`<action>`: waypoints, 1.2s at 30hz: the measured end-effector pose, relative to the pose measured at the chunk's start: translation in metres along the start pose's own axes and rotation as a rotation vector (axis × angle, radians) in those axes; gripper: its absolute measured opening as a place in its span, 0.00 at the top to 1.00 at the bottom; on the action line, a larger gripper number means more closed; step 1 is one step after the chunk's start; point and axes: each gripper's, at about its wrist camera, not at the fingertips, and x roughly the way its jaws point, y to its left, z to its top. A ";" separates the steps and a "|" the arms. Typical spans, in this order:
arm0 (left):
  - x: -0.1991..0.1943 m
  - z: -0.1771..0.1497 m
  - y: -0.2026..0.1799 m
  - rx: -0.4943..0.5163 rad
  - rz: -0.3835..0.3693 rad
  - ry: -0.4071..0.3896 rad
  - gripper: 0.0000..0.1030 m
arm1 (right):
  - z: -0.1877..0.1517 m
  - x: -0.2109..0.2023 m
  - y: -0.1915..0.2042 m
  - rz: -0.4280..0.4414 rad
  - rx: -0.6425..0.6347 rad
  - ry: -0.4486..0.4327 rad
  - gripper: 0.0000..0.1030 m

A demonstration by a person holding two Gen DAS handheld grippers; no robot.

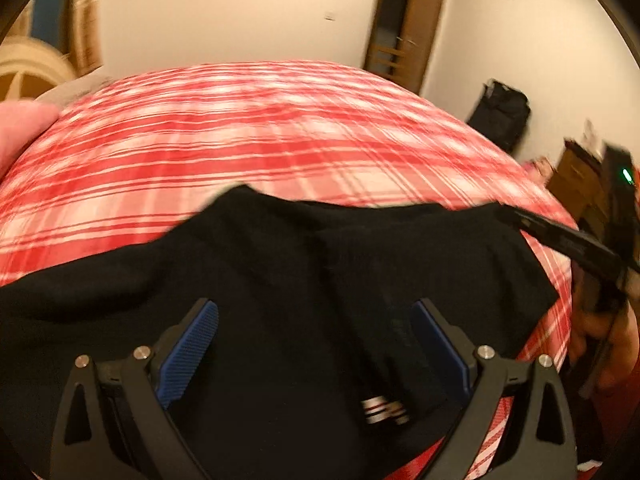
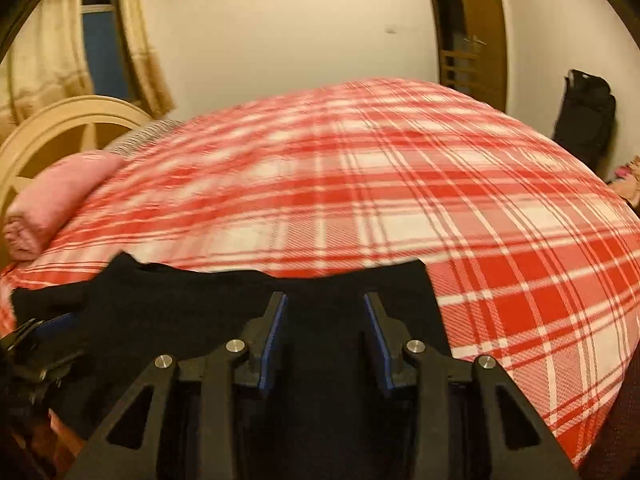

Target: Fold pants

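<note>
Black pants (image 1: 304, 280) lie bunched at the near edge of a bed with a red and white plaid cover (image 1: 240, 140). A small white striped label (image 1: 382, 412) shows on them. My left gripper (image 1: 316, 308) is open, its blue pads (image 1: 192, 344) wide apart just above the cloth. My right gripper (image 2: 325, 300) is open, jaws partly apart over the pants (image 2: 200, 304) near their right edge. The right gripper also shows at the right of the left wrist view (image 1: 568, 240), and the left gripper shows at the left edge of the right wrist view (image 2: 32, 340).
The plaid bed (image 2: 400, 200) fills both views. A pink folded blanket (image 2: 56, 200) lies at its left by a cream headboard (image 2: 60, 120). A black bag (image 2: 588, 120) stands against the far wall, beside a brown door (image 2: 476, 40). Both views are motion-blurred.
</note>
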 end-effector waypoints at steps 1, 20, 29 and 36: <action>0.005 -0.001 -0.007 0.011 0.006 0.012 0.04 | -0.003 0.007 -0.001 -0.018 0.001 0.015 0.60; -0.009 -0.015 0.019 -0.026 0.128 0.017 0.04 | -0.011 -0.011 0.031 0.122 0.021 -0.078 0.60; -0.074 -0.043 0.129 -0.237 0.400 -0.048 0.04 | -0.010 0.019 0.128 0.284 -0.169 0.021 0.60; -0.107 -0.075 0.187 -0.388 0.542 -0.057 0.04 | -0.019 0.051 0.163 0.198 -0.296 0.043 0.33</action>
